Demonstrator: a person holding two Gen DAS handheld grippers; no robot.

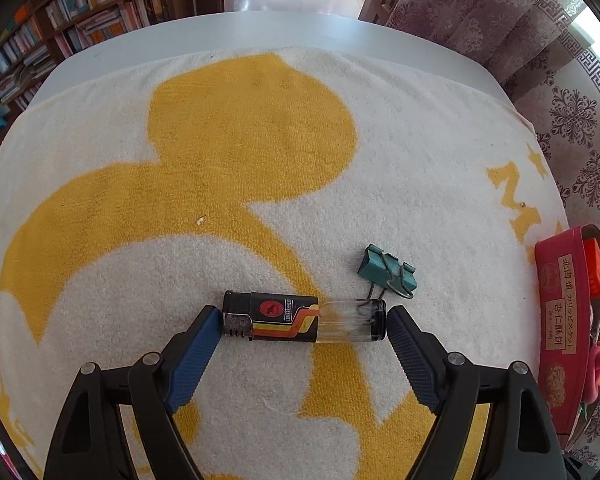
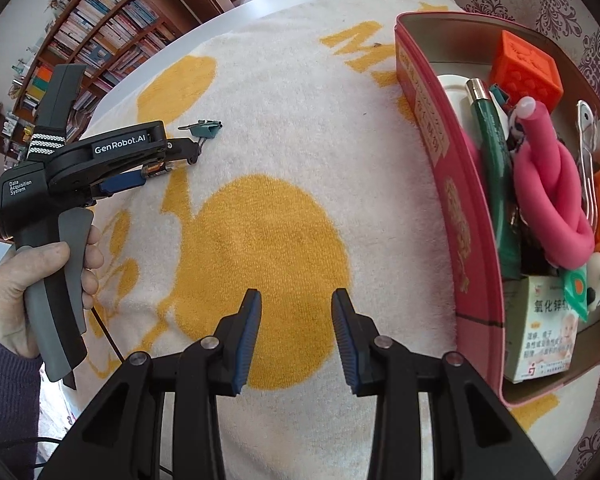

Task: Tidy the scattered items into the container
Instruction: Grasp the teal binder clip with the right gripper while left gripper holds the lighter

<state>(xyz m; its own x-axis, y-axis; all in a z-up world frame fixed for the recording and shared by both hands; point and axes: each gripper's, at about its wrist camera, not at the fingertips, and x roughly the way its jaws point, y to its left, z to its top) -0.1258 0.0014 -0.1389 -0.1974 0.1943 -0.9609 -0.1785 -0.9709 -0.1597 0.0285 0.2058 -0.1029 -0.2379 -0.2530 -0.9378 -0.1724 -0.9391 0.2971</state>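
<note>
A cylindrical lighter, black cap and clear glassy base, lay on the looped terry towel. The left gripper stood wide, ribbed blue pads flanking its ends, apparently not pressing. The right gripper was half-open, empty, beside the red tin.

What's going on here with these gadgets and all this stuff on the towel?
A person is tidying small items into a red tin, using a hand-held gripper in each hand. The left hand-held gripper is lowered around a lighter lying on the towel, one finger at each end, not clearly squeezing yet. A teal binder clip lies just beyond it. The right hand-held gripper is empty, over the towel beside the tin, which is already nearly full.
</note>
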